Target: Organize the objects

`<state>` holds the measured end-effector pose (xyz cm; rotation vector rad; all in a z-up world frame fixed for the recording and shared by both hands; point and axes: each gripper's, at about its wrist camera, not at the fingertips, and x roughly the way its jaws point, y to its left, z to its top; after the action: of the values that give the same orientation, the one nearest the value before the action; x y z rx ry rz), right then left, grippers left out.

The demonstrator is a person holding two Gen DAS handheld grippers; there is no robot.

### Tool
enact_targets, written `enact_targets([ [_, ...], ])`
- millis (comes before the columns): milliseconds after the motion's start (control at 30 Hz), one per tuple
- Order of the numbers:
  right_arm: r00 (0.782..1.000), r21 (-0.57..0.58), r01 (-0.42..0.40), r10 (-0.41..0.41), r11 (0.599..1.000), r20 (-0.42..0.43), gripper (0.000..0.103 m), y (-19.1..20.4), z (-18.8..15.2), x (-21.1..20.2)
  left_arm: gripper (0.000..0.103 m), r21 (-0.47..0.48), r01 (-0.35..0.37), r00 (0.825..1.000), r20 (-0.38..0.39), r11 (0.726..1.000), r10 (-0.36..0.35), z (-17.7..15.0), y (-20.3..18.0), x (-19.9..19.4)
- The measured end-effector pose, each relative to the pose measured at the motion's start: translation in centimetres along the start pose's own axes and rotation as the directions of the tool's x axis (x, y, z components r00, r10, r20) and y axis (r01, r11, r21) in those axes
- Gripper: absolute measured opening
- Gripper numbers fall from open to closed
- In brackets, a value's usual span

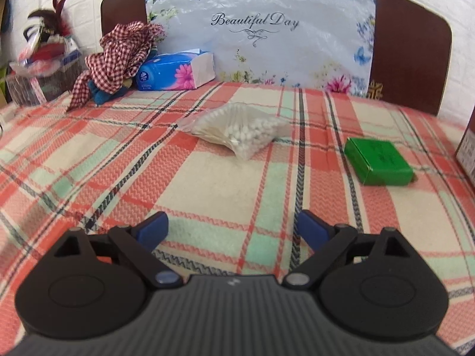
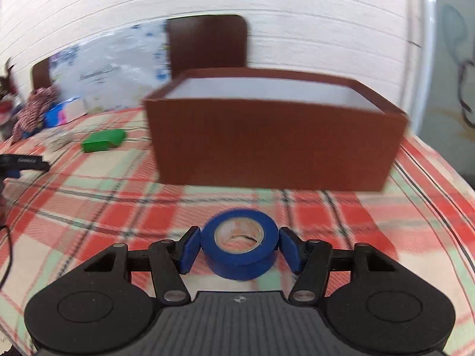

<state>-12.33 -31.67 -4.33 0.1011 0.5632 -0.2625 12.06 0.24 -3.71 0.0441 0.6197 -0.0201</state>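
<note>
Right tool (image 2: 240, 247) clamps blue tape roll (image 2: 240, 249) before brown box (image 2: 276, 142).

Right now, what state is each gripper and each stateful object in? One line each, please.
left gripper: open, holding nothing.
right gripper: shut on the blue tape roll.
brown box: open-topped, upright on the bed; contents not visible.
tissue box: opened on top.
bag of cotton swabs: lying flat on the blanket, untouched.
green box: closed, lying flat.
checked cloth: crumpled in a heap.
</note>
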Motion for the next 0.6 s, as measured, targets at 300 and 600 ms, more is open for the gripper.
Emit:
enact_targets([
  [300, 0.999, 0.033, -0.054, 0.053, 0.998, 0.012, 0.067, -1.4, -1.3, -0.4, 0.094, 0.029, 0.253, 0.963, -0.101, 0.967, -0.248, -3.6, -7.2, -7.6],
  [600, 0.993, 0.051, -0.11, 0.108, 0.993, 0.041, 0.07, -2.6, -2.5, -1.7, 0.086, 0.089, 0.543, 0.829, -0.218, 0.835, -0.516, -1.4, -15.2, -11.9],
])
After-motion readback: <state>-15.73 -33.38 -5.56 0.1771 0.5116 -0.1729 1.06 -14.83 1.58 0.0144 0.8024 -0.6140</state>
